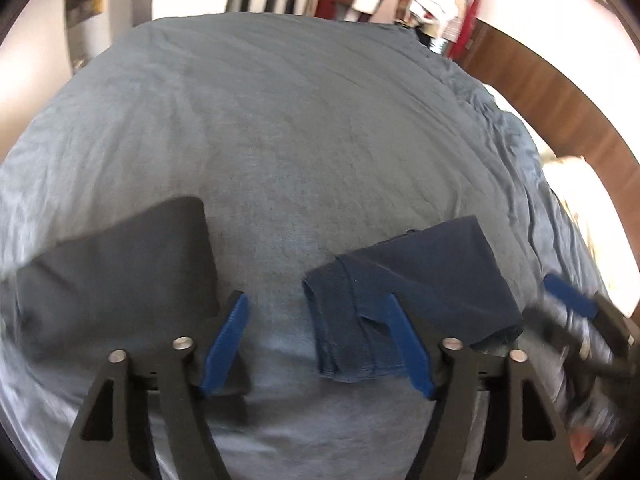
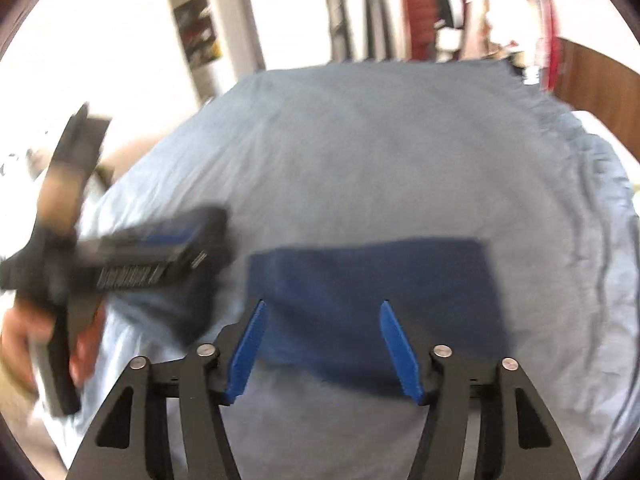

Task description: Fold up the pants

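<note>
Blue-padded left tool (image 1: 316,312) and right tool (image 2: 322,320) both hang apart, nothing clamped. Below them the bed (image 1: 300,120), big and soft under wrinkled grey-blue cotton. On it, near the tools, the navy pants (image 1: 404,296) sit folded into a compact rectangle, one hem ragged. I'd press that loose edge flat. Beside them, a dark folded garment (image 1: 116,268).

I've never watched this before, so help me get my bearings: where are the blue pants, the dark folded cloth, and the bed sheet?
blue pants (image 2: 372,280): right wrist view, middle of the folded fabric.
dark folded cloth (image 1: 120,264): left wrist view, centre of its top face.
bed sheet (image 1: 280,120): left wrist view, bare stretch beyond both garments.
</note>
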`<action>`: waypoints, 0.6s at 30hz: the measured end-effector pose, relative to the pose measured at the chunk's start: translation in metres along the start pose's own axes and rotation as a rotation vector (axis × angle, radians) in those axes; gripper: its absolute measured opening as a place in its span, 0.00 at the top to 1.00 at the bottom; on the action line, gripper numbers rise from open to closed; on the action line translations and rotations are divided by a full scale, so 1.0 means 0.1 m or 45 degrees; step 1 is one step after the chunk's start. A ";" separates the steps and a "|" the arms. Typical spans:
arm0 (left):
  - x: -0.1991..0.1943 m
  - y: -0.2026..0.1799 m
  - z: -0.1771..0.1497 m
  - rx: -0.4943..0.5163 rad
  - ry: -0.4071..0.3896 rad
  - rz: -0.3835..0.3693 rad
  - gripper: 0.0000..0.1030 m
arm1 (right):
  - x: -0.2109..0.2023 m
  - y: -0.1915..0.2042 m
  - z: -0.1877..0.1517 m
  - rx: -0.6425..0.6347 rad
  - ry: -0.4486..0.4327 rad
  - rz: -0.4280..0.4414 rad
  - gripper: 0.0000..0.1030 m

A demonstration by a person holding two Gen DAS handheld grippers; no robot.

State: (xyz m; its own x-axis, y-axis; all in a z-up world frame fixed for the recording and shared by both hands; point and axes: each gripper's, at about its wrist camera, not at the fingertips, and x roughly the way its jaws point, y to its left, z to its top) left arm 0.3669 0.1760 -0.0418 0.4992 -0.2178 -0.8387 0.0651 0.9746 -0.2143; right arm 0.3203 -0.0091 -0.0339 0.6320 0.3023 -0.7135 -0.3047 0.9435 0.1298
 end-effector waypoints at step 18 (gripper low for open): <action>0.77 -0.14 -0.11 -0.241 0.174 0.029 0.27 | 0.63 -1.38 -0.05 0.390 0.109 -0.214 0.38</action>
State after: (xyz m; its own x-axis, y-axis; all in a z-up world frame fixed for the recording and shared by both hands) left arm 0.3946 0.1454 -0.1087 0.3762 -0.2135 -0.9016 -0.1142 0.9550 -0.2738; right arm 0.3986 -0.1207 -0.1008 0.5895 0.1390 -0.7957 0.0344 0.9799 0.1967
